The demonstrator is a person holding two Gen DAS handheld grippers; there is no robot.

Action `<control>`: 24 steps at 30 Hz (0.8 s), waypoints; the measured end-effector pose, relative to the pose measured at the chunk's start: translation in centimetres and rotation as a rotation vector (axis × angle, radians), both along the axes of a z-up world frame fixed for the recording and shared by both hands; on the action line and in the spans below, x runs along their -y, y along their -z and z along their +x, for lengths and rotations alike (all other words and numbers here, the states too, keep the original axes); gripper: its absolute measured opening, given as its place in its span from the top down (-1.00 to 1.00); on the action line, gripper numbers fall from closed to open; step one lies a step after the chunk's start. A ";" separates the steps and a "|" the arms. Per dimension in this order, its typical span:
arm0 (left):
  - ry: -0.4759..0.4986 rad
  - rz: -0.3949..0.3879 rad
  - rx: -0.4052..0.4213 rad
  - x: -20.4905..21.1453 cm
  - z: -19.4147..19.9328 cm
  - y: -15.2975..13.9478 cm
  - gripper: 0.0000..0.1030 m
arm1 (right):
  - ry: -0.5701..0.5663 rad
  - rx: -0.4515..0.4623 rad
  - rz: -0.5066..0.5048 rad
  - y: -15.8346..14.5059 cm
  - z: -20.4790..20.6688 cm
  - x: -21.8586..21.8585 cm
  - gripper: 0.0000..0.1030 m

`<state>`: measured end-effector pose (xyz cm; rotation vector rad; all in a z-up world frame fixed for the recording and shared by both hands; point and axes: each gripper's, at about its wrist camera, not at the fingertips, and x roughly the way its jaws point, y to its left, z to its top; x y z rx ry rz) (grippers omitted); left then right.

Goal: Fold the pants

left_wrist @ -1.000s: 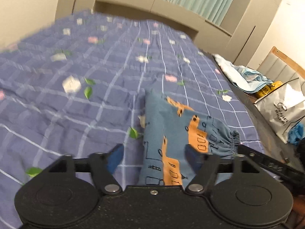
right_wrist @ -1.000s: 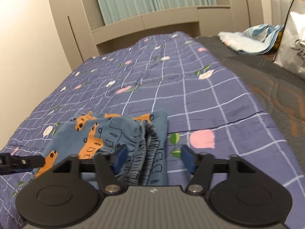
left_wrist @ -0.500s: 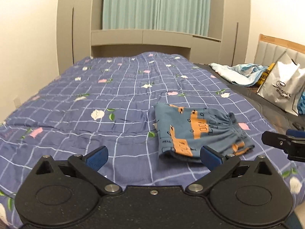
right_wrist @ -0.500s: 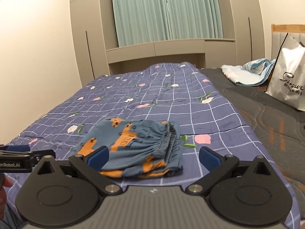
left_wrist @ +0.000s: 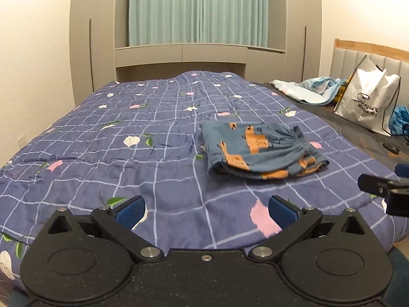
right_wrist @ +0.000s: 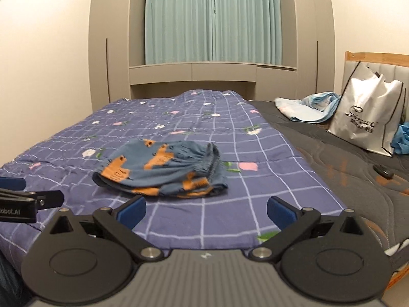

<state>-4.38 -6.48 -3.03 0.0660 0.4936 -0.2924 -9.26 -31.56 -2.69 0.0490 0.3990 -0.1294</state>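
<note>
The left gripper (left_wrist: pixel 205 208) has just been opening: its jaws stand spread wide, nothing between the blue pads (left_wrist: pixel 130 209). The right gripper (right_wrist: pixel 206 208) has likewise just been opening, jaws wide and empty. Both point forward and slightly downward, side by side, each one's finger visible at the edge of the other's view

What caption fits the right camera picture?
Folded pants lie on the quilt, beyond the open right gripper.

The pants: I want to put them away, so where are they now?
In both wrist views the folded pants lie on the purple checked quilt, right of centre in the left view, with the white shopping bag farther right.
</note>
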 end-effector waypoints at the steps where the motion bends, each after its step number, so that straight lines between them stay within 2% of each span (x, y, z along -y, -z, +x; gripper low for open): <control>1: 0.002 0.001 -0.002 0.1 0.0 0.2 -0.99 | 0.007 -0.003 -0.007 0.2 -0.1 0.1 -1.00; 11: 0.013 0.015 -0.043 0.7 1.2 1.4 -0.99 | -0.002 -0.049 0.002 1.7 0.9 1.0 -1.00; 24: 0.020 0.012 -0.070 0.7 1.4 1.9 -0.99 | -0.015 -0.062 0.005 2.1 1.1 1.1 -1.00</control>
